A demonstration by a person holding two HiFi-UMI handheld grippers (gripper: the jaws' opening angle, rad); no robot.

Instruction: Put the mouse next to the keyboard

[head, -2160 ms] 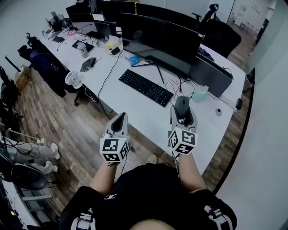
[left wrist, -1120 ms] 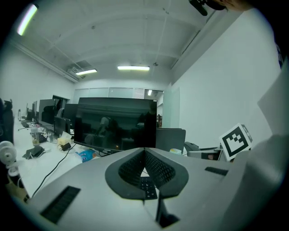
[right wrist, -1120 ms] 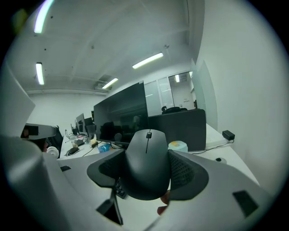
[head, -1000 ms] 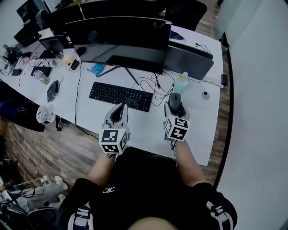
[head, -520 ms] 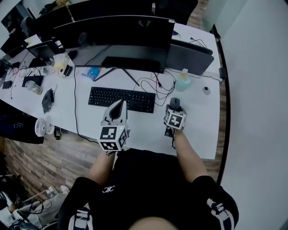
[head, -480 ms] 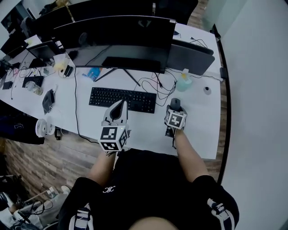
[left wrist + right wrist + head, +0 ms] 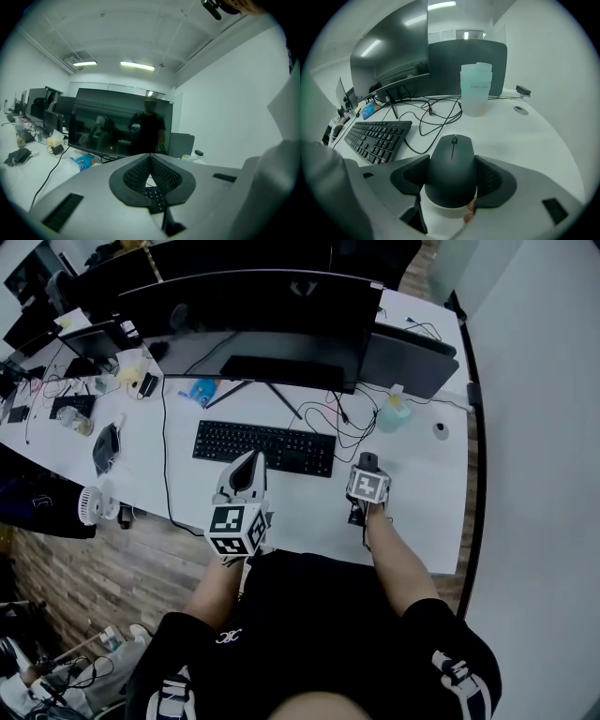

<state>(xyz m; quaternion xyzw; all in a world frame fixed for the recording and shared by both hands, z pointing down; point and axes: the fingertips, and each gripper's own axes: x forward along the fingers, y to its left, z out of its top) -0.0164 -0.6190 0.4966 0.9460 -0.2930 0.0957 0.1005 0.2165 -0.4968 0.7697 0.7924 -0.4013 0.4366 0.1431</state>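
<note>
A black mouse (image 7: 452, 171) sits between the two pads of my right gripper (image 7: 452, 177), which is shut on it just above the white desk (image 7: 534, 140). In the head view the mouse (image 7: 368, 462) shows past the right gripper (image 7: 367, 474), a short way right of the black keyboard (image 7: 265, 447). The keyboard (image 7: 377, 136) lies to the left in the right gripper view, apart from the mouse. My left gripper (image 7: 247, 472) hovers over the desk's front edge near the keyboard, its jaws shut with nothing between them (image 7: 150, 176).
Black cables (image 7: 431, 117) loop between keyboard and mouse. A pale translucent cup (image 7: 476, 89) stands behind the mouse. A wide monitor (image 7: 253, 306) and a second dark screen (image 7: 408, 362) line the desk's back. A small round puck (image 7: 440, 430) lies at right. Clutter (image 7: 108, 442) sits at left.
The right gripper with the mouse has come lower and nearer the desk surface beside the keyboard. The head view has shifted slightly. The left gripper has kept its place.
</note>
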